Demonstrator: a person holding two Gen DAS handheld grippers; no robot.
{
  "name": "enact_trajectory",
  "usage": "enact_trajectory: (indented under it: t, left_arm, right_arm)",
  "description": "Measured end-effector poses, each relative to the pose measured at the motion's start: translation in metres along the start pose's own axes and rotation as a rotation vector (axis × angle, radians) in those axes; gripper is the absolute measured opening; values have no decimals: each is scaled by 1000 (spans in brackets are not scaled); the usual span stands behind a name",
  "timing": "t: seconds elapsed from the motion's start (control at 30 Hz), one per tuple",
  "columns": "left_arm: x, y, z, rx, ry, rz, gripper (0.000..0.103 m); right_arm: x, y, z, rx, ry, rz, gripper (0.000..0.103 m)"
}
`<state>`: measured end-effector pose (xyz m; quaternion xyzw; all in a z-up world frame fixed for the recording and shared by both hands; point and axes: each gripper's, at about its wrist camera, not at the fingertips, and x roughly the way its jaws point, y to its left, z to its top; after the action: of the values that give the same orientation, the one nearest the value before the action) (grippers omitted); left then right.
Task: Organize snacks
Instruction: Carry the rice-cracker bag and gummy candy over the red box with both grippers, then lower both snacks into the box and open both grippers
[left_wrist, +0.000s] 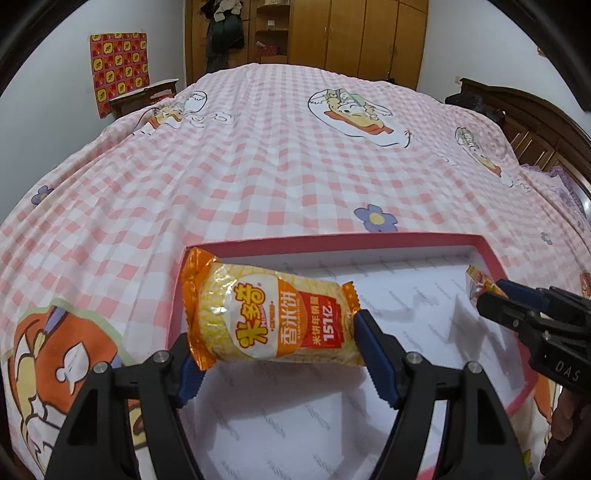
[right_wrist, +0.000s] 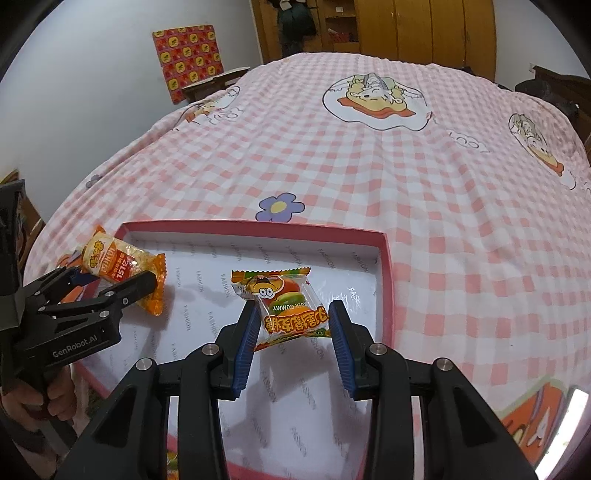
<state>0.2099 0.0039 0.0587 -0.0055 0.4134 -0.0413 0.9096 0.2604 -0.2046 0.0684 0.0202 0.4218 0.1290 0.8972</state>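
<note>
Pink checked bedding (left_wrist: 258, 177) covers a bed that carries a shallow pink-rimmed box (left_wrist: 332, 240) with a white, bare floor. Left tongs (left_wrist: 273, 354) reach in level over the box's left rim, their blue pads pinching an orange rice cracker pack (left_wrist: 266, 317) by its ends, held above the box; a hand grips their handle in the right wrist view. Right tongs (right_wrist: 291, 325) hover over the box's middle, closed partway on a burger gummy packet (right_wrist: 284, 306), held clear of the floor.
</note>
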Motion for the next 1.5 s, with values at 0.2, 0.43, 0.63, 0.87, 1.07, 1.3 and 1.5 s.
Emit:
enact_trajectory:
  t: [0.2, 0.43, 0.63, 0.87, 1.07, 1.3, 1.5]
  left_arm:
    - [16, 4, 6, -23, 36, -4, 77]
    - [27, 2, 3, 14, 79, 28, 80]
    - [30, 2, 3, 23, 89, 21, 82]
    - [32, -9, 1, 116, 136, 4, 93]
    - [30, -8, -4, 162, 147, -24, 93]
    - [26, -9, -3, 136, 106, -24, 93]
    - [10, -6, 3, 96, 40, -55, 93]
  right_arm:
    - [14, -3, 4, 7, 10, -21, 39]
    - [28, -10, 6, 45, 21, -32, 39]
    - [30, -9, 7, 44, 16, -66, 40]
    - [32, -5, 1, 17, 3, -104, 40]
    - [29, -4, -4, 33, 8, -114, 40]
    - [29, -8, 0, 58, 2, -88, 41]
    - [19, -10, 2, 67, -30, -52, 54]
